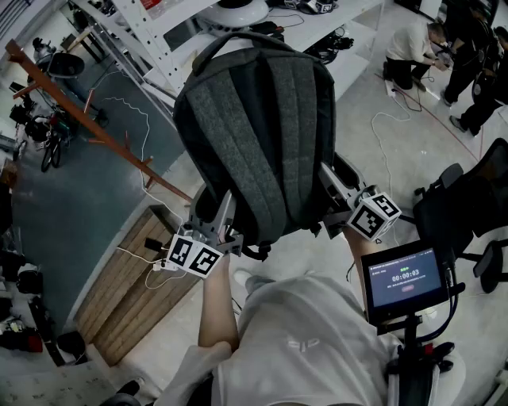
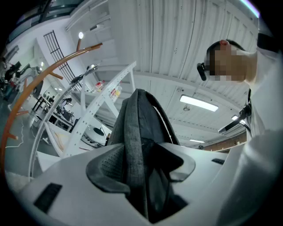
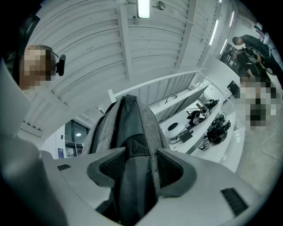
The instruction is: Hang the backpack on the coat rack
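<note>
A dark grey backpack (image 1: 254,127) hangs in the air in front of me, held up from both lower sides. My left gripper (image 1: 221,216) is shut on the backpack's left edge, and in the left gripper view the grey fabric (image 2: 135,163) fills the gap between its pads. On the other side, my right gripper (image 1: 332,189) clamps the bag's right edge, with fabric (image 3: 132,176) wedged between both pads. The wooden coat rack (image 1: 87,119) stands to the left, its curved pole (image 2: 48,70) also showing in the left gripper view.
White shelving (image 1: 159,40) and a white table (image 1: 317,24) stand behind the bag. A wooden platform (image 1: 135,285) lies on the floor at lower left. A screen on a stand (image 1: 405,281) and a black chair (image 1: 468,206) are at right. People (image 1: 444,47) are at the far right.
</note>
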`<state>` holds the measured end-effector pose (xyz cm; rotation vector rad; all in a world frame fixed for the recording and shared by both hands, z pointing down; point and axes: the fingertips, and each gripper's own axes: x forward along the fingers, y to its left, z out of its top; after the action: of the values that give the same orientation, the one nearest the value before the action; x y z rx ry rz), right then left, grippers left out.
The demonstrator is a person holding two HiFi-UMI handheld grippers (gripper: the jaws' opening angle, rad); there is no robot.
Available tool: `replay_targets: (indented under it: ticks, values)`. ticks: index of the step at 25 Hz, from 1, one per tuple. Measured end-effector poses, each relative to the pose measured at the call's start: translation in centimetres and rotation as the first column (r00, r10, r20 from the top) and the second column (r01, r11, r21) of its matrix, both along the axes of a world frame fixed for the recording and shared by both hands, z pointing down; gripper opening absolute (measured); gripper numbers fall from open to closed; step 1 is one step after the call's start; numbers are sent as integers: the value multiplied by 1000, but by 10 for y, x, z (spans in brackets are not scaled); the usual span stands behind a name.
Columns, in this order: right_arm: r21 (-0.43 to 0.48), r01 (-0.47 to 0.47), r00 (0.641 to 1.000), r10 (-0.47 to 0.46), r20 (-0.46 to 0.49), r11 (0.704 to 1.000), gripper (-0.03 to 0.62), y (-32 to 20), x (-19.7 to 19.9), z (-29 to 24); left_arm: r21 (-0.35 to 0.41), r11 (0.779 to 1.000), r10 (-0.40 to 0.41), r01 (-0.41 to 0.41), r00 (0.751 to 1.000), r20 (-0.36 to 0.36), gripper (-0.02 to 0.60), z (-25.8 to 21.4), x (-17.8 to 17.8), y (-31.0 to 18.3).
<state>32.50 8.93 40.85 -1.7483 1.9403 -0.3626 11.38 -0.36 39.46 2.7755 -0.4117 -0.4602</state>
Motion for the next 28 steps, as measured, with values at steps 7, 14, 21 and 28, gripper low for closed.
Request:
replay_targets:
  ticks: [7,14,21,28]
  values:
    - [10,90,996,-90,-10,996,229,-121,-98,-7,8,996,-91,91,996,-5,221,-6,-105,-100]
    - [31,286,958,-286,4,958,229,-251,-228,6,32,957,-290,290,957,13,221,1,-245,-185]
    - [35,481,876,-482,6,876,229,-369,-284,17,34,869,-495,494,869,22,221,10,-301,-255]
    - [81,546,837,-546,-27,834,229,-411,-297,-27,83,819,-570,568,822,-9,221,-31,-311,-277]
